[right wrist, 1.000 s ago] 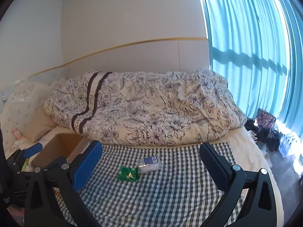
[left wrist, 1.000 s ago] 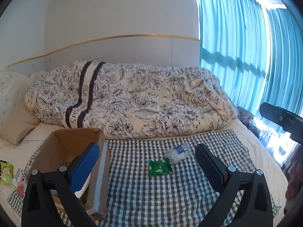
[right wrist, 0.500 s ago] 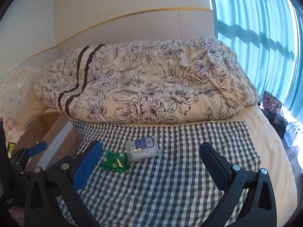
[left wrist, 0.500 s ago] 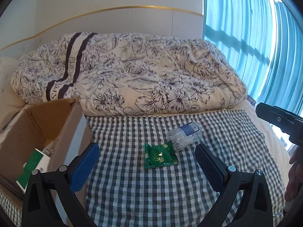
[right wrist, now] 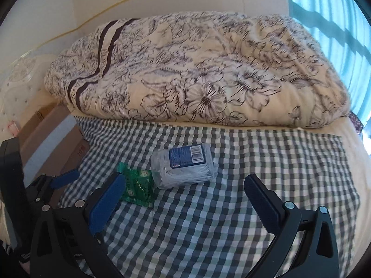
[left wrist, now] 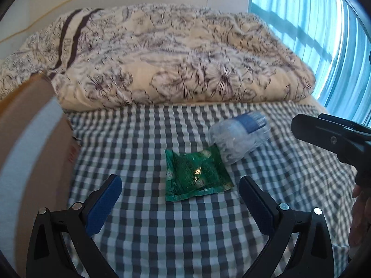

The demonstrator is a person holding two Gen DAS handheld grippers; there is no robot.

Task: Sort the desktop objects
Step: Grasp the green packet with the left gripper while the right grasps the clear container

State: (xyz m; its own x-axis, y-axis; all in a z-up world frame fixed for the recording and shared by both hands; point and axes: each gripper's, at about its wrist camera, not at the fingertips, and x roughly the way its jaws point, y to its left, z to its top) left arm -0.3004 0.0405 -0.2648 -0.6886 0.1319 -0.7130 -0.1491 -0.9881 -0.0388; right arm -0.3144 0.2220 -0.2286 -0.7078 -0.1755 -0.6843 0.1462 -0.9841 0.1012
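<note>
Two items are laid touching on the checked cloth (left wrist: 185,231): one green foil packet (left wrist: 196,173) and one clear pack of cotton swabs (right wrist: 183,165). One cardboard box (left wrist: 30,153) is seen at the cloth's left edge. Both the left gripper (left wrist: 179,197) and right gripper (right wrist: 183,194) are held wide apart and empty.

I can see a barcode on the blue label (right wrist: 187,156) of my clear plastic pack (right wrist: 183,166), its print too small to read.

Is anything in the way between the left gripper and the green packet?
Nothing visible is. The left gripper is open, and the green packet lies flat on the checked cloth just ahead of it. The clear pack lies beyond the packet, at its far corner.
</note>
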